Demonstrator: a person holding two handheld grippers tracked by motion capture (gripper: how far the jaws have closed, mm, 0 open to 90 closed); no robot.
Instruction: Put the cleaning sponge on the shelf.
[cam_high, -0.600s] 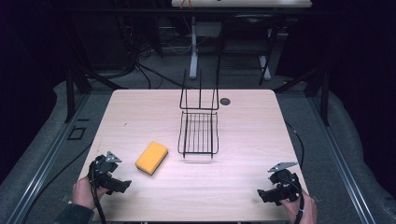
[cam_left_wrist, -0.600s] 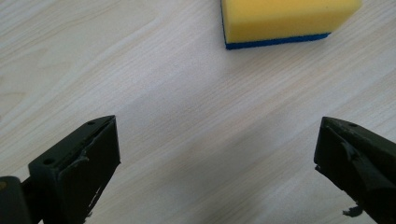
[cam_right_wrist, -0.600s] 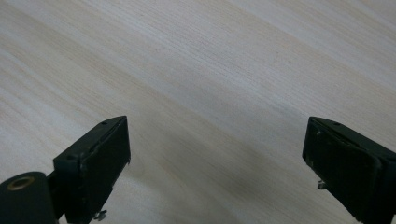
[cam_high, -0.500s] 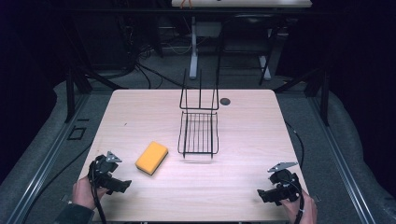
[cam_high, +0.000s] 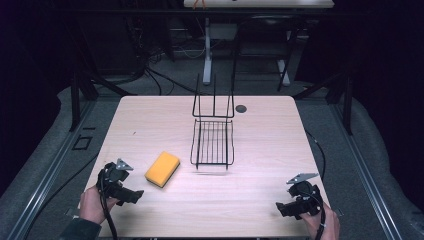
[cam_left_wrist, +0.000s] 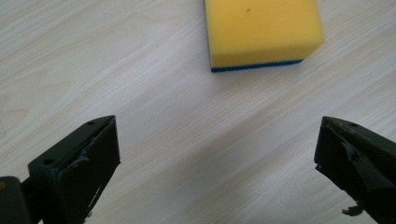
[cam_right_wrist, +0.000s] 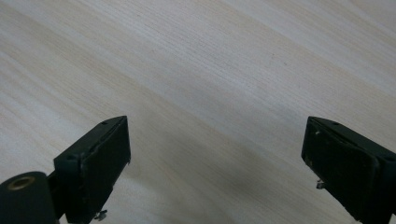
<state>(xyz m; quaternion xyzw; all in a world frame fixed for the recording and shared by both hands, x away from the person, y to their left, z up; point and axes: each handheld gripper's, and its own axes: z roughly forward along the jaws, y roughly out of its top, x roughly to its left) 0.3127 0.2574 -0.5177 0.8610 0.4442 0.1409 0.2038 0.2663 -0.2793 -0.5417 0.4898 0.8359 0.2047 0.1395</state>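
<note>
A yellow sponge (cam_high: 162, 169) with a thin blue underside lies flat on the pale wooden table (cam_high: 150, 125), left of centre. My left gripper (cam_high: 134, 196) rests at the front left corner, a short way from the sponge, open with nothing between its jaws. Seen from the left gripper view, the sponge (cam_left_wrist: 263, 32) sits ahead of the wide-apart jaws, clear of them (cam_left_wrist: 217, 158). At the front right corner my right gripper (cam_high: 281, 209) is open too, with bare wood under its jaws (cam_right_wrist: 215, 163).
A black wire rack (cam_high: 213, 142) lies on the middle of the table, its tall back frame standing up on the far side. A small dark round hole (cam_high: 241, 108) sits behind it. Dark floor and cables surround the table.
</note>
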